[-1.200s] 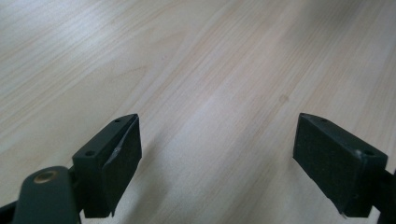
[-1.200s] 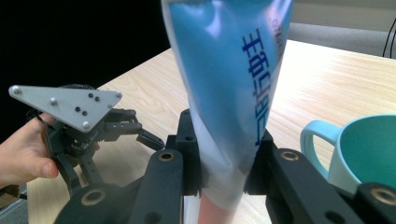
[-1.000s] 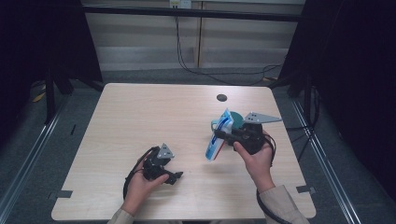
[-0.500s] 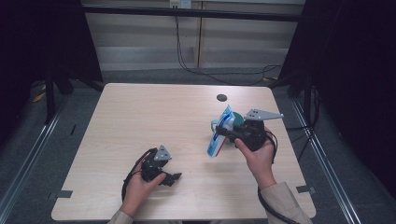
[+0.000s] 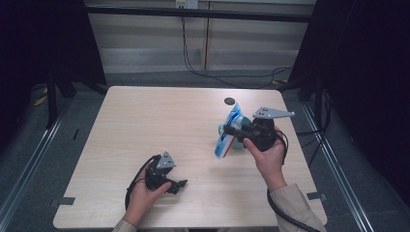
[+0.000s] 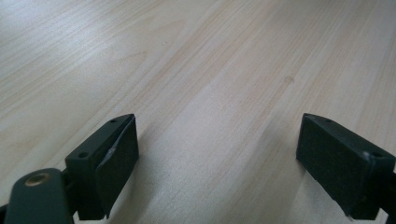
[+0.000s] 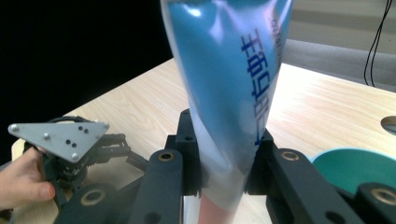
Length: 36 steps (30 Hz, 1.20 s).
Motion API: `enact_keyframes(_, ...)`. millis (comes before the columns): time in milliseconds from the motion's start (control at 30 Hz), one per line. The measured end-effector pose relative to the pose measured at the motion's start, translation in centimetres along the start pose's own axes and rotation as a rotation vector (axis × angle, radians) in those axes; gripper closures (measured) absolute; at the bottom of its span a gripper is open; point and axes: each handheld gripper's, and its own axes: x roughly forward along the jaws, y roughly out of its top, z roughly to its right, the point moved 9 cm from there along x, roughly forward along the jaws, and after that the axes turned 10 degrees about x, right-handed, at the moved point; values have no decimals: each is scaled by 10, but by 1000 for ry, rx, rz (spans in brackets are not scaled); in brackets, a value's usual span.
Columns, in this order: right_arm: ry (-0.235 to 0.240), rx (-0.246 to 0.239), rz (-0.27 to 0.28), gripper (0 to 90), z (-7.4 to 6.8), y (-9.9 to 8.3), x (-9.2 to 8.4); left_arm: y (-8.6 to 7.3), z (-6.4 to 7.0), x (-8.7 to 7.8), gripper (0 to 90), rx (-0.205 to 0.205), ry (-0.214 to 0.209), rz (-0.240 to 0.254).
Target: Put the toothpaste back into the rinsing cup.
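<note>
Blue tube is pinched low by the right gripper; it may slip, perhaps onto the cup. The left gripper rests open.

We see a pale wooden table with a small dark round spot near its far edge. Beyond the table, black cables trail across the grey floor.

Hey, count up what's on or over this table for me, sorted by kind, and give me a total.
Handheld grippers: 2, the left gripper with jaws apart, the right gripper clamped on the tube
Blue and white tube: 1
Teal cup: 1, mostly hidden behind the tube and gripper
Small dark disc on the table: 1
Total: 5
</note>
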Motion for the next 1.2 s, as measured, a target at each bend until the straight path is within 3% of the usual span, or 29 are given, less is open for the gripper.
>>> enact_keyframes(800,-41,-26,34,729,4,45,-11,0,0,0,124,-2,7,1)
enact_keyframes(1200,-90,-18,63,729,18,63,-22,0,0,0,124,-3,6,1)
